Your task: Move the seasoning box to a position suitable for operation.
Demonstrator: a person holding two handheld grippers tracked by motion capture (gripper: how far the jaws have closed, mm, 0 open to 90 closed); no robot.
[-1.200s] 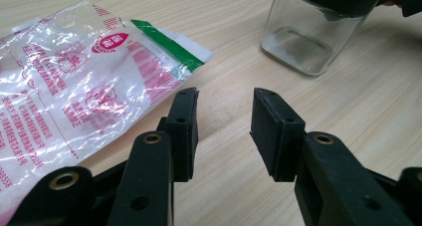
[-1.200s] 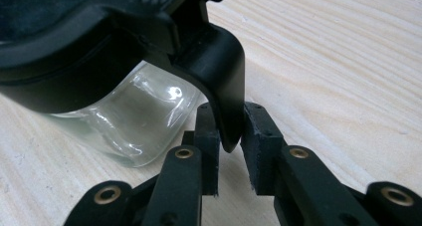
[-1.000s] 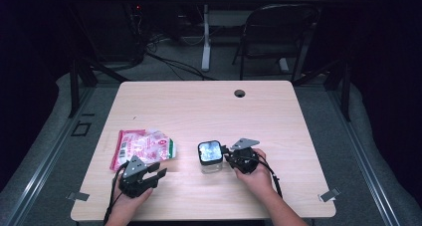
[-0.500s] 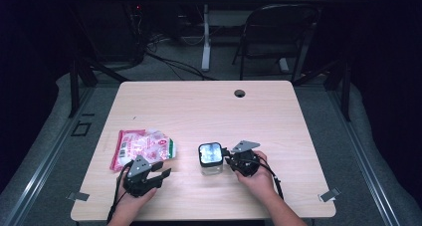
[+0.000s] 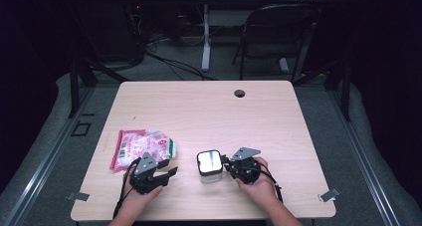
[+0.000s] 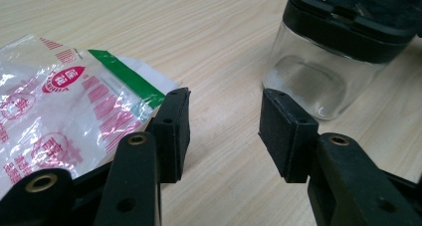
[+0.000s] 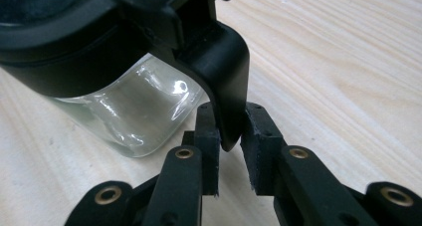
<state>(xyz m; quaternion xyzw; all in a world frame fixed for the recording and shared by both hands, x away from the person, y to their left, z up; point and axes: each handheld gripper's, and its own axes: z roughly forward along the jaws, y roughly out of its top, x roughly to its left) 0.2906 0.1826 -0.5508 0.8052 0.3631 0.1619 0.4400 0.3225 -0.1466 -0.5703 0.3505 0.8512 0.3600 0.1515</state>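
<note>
A clear glass jar (image 5: 209, 172) with a black lid (image 6: 348, 17) stands on the wooden table (image 5: 209, 111) near its front edge. My right gripper (image 7: 230, 131) reaches it from the right and is shut on the lid's black latch tab (image 7: 226, 76), which hangs down between the pads. To the left lies a crumpled red, white and green plastic bag (image 5: 142, 146) (image 6: 64, 101). My left gripper (image 6: 224, 121) (image 5: 171, 169) sits low over the table between bag and jar. Its jaws have just been opening, with nothing between them but bare wood.
A round cable hole (image 5: 240, 93) is in the table's far edge. A folding chair (image 5: 278, 32) and a desk leg stand on the floor beyond the table. Cables trail from both grippers over the front edge.
The left gripper's jaws have spread wider and it has edged slightly right, away from the bag. The right gripper and the jar have not moved.
</note>
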